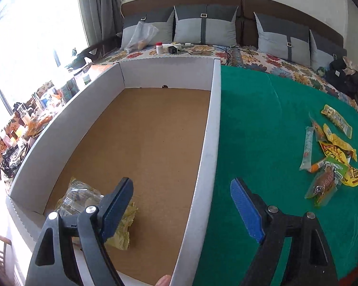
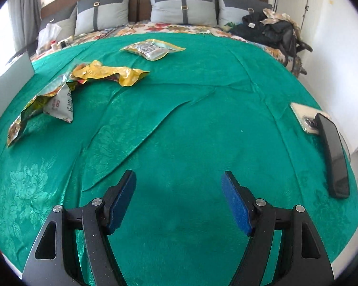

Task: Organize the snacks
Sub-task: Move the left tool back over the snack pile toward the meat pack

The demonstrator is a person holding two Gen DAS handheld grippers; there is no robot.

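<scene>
A white cardboard box (image 1: pixel 208 128) with a brown floor stands on the green cloth (image 1: pixel 262 124). One yellow snack packet (image 1: pixel 83 197) lies in its near left corner. My left gripper (image 1: pixel 181 190) is open and empty above the box's right wall. Several snack packets (image 1: pixel 331 150) lie on the cloth to the right. My right gripper (image 2: pixel 179 186) is open and empty over bare cloth (image 2: pixel 191 119). In the right wrist view a pile of packets (image 2: pixel 66 88) lies at the left and one packet (image 2: pixel 152 47) lies farther back.
Two phones (image 2: pixel 331 152) lie at the cloth's right edge. Behind is a sofa with grey cushions (image 1: pixel 205 27), a bottle (image 1: pixel 159 47), a plastic bag and dark clothes (image 2: pixel 274 31). A cluttered table (image 1: pixel 28 124) stands left of the box. The box edge (image 2: pixel 9 81) shows at the left.
</scene>
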